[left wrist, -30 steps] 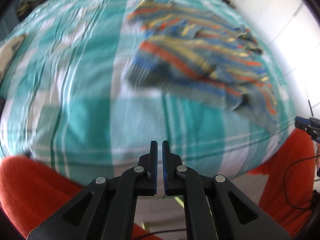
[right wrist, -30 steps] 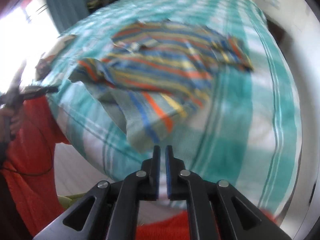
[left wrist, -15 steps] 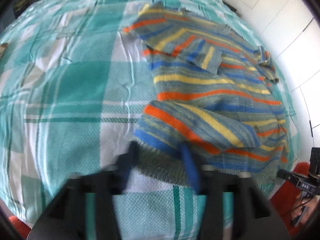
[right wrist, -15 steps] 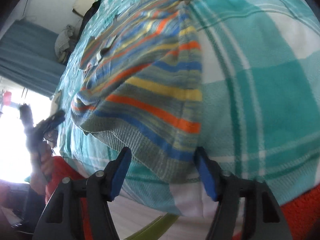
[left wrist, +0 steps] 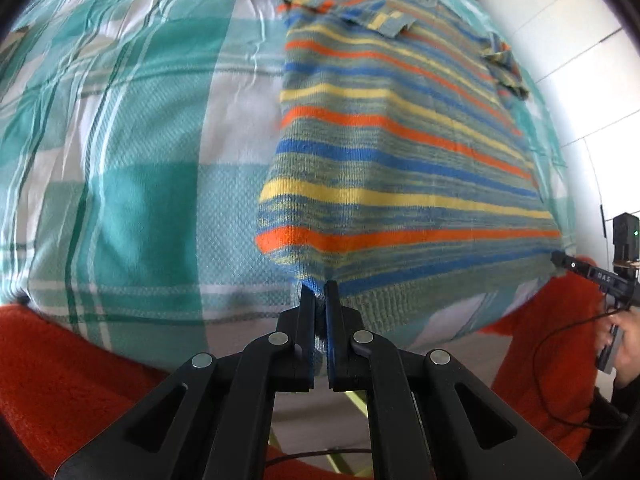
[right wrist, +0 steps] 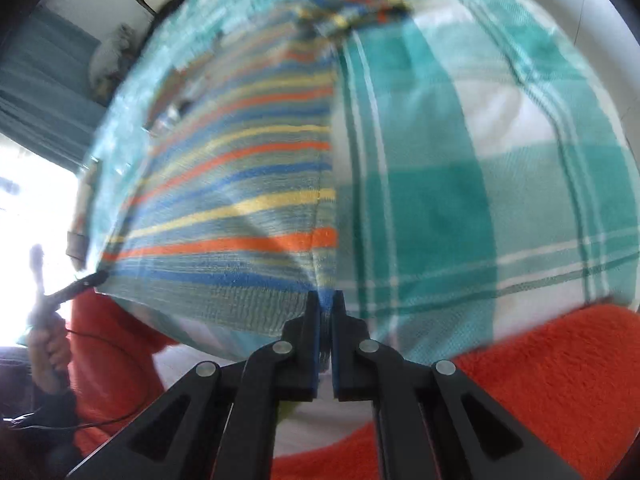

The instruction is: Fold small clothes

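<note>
Striped sweater (left wrist: 400,152) lengthwise away, hem near; L gripper (left wrist: 319,292) + R gripper (right wrist: 326,304) clamp hem corners.

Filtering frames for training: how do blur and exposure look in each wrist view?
Left wrist: mostly sharp, striped sweater slightly soft near the left gripper, white wall at right overexposed. Right wrist: motion blur smears the sweater and checked bedspread; window at left blown out; right gripper crisp.

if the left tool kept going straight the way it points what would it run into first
The left tool is already shut on the hem corner of the striped sweater, so going on it would push into that knit first, then probably the checked bedspread beneath; depth is unclear.
</note>
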{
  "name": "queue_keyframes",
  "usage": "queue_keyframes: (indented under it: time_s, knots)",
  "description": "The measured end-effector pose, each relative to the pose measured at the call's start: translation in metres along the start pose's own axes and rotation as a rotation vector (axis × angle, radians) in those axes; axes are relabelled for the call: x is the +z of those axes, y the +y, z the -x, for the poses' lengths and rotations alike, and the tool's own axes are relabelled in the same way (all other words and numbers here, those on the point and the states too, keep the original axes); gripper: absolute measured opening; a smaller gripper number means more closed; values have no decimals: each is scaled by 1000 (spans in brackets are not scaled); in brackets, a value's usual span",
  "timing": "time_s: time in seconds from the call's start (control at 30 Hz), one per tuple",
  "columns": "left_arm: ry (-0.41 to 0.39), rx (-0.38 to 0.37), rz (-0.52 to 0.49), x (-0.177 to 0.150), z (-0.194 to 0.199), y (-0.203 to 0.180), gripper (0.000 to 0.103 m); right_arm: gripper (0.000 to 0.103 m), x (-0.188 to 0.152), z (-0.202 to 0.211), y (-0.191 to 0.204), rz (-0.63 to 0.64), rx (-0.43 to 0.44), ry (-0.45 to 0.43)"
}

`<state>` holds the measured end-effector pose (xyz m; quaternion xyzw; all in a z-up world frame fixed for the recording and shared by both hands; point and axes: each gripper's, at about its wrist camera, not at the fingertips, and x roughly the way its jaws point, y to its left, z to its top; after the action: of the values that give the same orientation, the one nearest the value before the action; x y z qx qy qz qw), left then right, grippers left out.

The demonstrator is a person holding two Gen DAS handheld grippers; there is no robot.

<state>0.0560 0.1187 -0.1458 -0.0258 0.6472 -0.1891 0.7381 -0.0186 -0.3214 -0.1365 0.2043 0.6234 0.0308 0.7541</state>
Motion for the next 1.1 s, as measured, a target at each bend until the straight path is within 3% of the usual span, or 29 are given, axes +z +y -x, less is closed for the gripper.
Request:
queue_keyframes:
  time_s: [0.3,0.47,0.8,1.1]
  knots:
    - [-38,46,-10,-19,22,-5,2,3,-13,14,16,59,-111,14]
    - [61,158,-15,-4,-32,-3,2,3,1,-33,9,56,-180,95]
    - [48,213,-34,11,-55,-13,2,3,18,-53,12,33,-193,104]
    - [39,225,-44,9,-61,-17,3,3,14,-54,13,37,-208,100]
